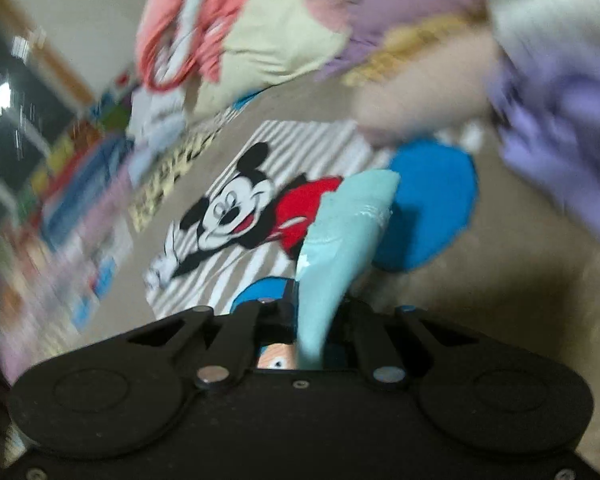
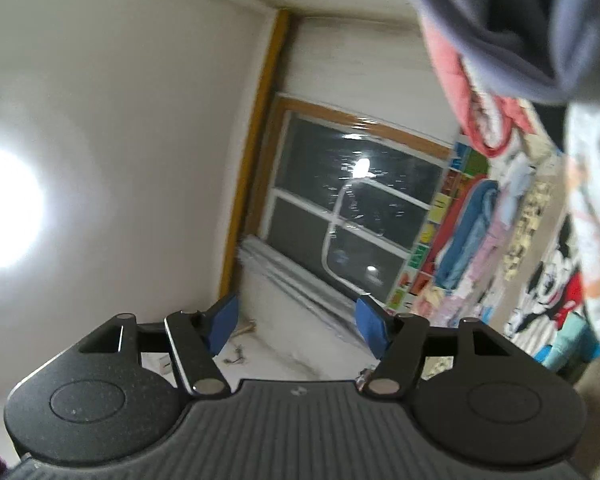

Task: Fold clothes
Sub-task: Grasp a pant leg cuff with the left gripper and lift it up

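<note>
Left tool (image 1: 318, 312): clamped on the pale-blue garment (image 1: 340, 240) — keep tension above the Mickey blanket (image 1: 236, 208).
Right tool (image 2: 296, 326): open, empty — take the free edge.

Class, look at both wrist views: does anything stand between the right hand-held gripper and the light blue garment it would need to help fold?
Nothing lies between its fingers: the right hand-held gripper is open and points at the window, away from the light blue garment. The left hand-held gripper already pinches that garment above the Mickey Mouse sheet.
</note>
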Available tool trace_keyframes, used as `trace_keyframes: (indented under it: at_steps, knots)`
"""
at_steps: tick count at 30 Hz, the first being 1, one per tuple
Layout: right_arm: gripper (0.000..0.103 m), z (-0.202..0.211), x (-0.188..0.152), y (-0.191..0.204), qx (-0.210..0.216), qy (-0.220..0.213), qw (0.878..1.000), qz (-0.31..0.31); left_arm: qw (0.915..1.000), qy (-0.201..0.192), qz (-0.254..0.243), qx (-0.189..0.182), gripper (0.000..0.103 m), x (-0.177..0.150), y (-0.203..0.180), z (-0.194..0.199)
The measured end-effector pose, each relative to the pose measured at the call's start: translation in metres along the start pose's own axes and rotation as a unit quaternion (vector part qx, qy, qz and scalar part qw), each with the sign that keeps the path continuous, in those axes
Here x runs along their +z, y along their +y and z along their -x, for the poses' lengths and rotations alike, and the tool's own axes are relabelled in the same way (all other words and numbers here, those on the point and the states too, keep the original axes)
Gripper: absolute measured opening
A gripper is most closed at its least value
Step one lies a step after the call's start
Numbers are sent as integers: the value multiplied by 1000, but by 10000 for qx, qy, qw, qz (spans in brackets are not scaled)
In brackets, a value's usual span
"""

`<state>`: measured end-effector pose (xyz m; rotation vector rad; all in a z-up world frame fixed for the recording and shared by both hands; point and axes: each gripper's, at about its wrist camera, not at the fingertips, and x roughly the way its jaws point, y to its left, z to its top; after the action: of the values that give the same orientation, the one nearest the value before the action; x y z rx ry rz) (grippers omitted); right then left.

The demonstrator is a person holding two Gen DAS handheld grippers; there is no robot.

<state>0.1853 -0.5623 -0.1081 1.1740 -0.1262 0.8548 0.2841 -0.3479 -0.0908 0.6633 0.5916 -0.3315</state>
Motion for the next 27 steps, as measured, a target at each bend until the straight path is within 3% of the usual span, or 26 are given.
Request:
trace_keyframes:
  at_steps: [4,7,10,13,16,21,27]
  knots:
    - [66,4,1,1,-78,-1,10000,45,9936,-25,979,-559,4,9,54,20]
    - [66,-1,-4,7,-473,158,9983,309,9869,-146,1393,-800,4,7,87,36]
    - [66,-20,-17,15,-1164,571,9882,819,9801,-298,1747,-889,4,2,118,50]
    - [66,-42,-43,20,-1447,1103,9762,1182,9740,-435,2043,-872,4,-6,143,61]
    - [65,-75,-82,26,-1850,1833,9512,1657,9704,-571,2207,-795,4,-16,162,76]
    - [65,-129,-175,32,-2544,3149,8779,2558,9640,-737,2455,-705,4,-34,187,97]
    - [63,-133,-248,35,-2716,3782,8433,2683,9559,-919,2720,-620,4,-56,211,122]
